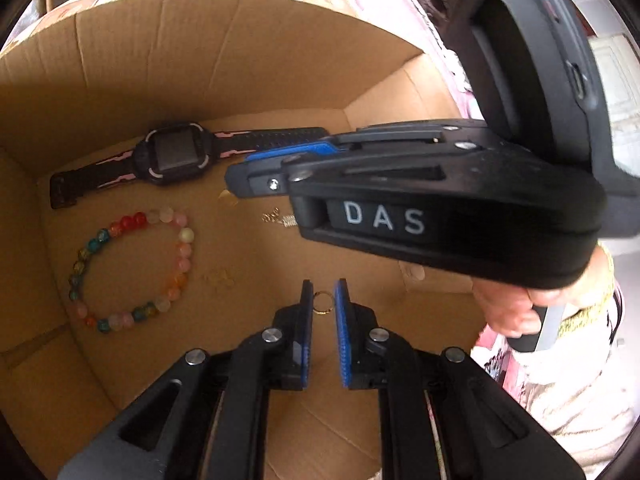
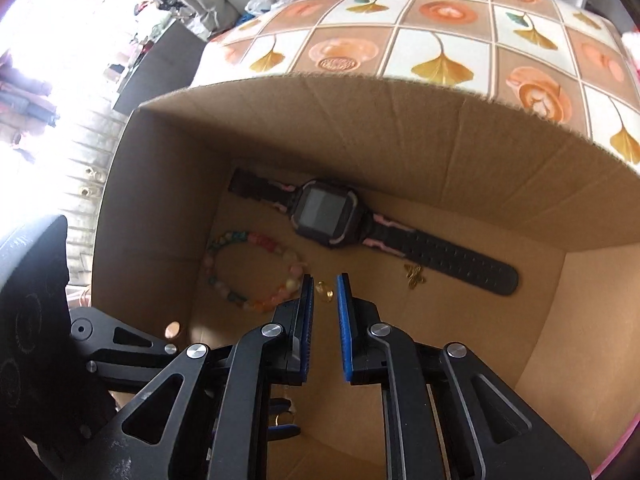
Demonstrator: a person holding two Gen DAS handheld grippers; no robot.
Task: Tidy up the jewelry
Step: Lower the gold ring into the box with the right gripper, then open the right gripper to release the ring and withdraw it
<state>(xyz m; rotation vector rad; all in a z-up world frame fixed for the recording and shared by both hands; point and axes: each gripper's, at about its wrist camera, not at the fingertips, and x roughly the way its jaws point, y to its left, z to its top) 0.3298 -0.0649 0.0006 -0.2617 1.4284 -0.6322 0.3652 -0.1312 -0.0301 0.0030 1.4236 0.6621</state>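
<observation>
My left gripper (image 1: 323, 300) had its jaws narrowly parted around a small ring (image 1: 322, 303); my right gripper (image 2: 325, 293) stood likewise parted over a gold piece (image 2: 325, 291). In the box (image 2: 460, 152), the bracelet (image 2: 252, 276) lay left, and the watch (image 2: 328, 218) ran lengthwise, upper left to lower right.
</observation>
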